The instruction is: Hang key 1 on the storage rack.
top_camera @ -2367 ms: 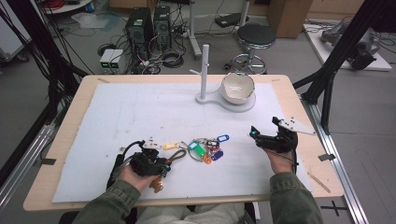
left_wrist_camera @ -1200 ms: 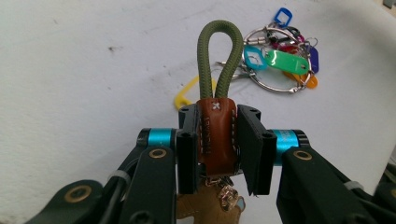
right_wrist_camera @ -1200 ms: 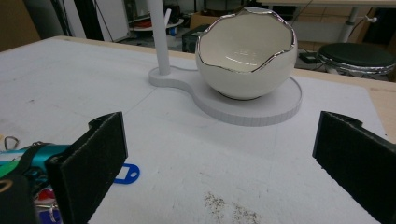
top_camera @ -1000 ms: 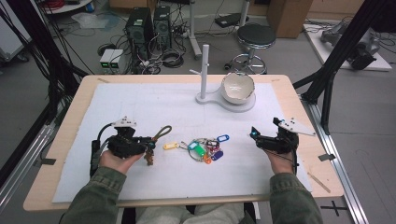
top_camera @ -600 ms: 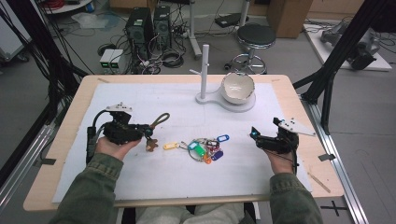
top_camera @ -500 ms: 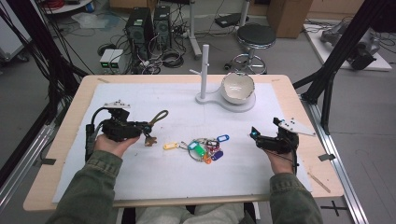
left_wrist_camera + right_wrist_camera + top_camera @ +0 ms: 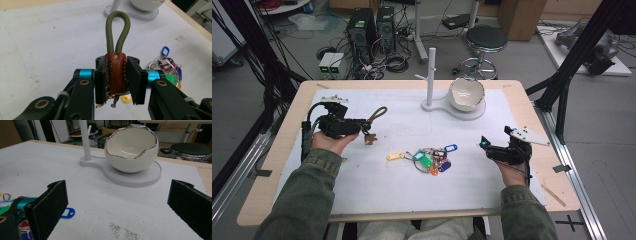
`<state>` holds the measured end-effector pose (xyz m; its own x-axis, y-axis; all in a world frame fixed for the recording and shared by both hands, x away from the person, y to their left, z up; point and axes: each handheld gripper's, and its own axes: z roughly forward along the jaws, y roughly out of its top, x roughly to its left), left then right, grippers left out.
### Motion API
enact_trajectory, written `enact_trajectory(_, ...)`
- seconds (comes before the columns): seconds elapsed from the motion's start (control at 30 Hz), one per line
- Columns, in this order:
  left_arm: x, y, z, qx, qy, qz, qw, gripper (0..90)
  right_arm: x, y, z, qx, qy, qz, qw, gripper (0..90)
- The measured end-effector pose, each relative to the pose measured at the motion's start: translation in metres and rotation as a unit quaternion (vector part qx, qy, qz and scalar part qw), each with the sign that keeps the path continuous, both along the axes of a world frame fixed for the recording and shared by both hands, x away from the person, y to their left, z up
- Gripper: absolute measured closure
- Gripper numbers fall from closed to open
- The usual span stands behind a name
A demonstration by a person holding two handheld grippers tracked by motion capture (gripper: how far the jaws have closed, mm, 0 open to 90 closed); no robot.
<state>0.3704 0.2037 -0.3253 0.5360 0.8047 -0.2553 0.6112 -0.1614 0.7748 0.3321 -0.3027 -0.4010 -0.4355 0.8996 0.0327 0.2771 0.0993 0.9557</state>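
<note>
While the left gripper (image 7: pixel 116 77) grasps a brown leather fob (image 7: pixel 115 73) between its 2 pads, the left gripper view shows stitching and 1 green cord loop (image 7: pixel 117 31) that the high view blurs; there the fob (image 7: pixel 370 137) hangs above the mat's left part, apart from 1 key bunch (image 7: pixel 432 159) at centre; the right gripper (image 7: pixel 117 207) is released, jaws wide, nothing between, facing 1 eggshell bowl (image 7: pixel 131 148) on 1 white stand (image 7: pixel 135 176); bare mat (image 7: pixel 412 120) lies between fob and stand; right hand (image 7: pixel 512 167) sits near the table's right edge.
</note>
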Motion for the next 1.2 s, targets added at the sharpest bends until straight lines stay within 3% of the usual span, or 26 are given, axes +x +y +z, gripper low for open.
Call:
enact_trajectory(0.33,0.021,-0.003,0.023,0.015,-0.013,0.013,0.9997,69.6,0.000,0.000,0.000,0.000,0.001,0.001,1.0000,2.0)
enact_trajectory(0.63,0.043,-0.003,0.033,0.025,-0.009,0.017,0.9995,69.6,0.000,0.000,0.000,-0.001,0.005,0.003,1.0000,2.0)
enact_trajectory(1.2,0.075,-0.016,0.051,0.032,-0.023,0.027,0.9989,69.6,0.000,-0.001,-0.001,-0.002,0.002,0.003,1.0000,2.0)
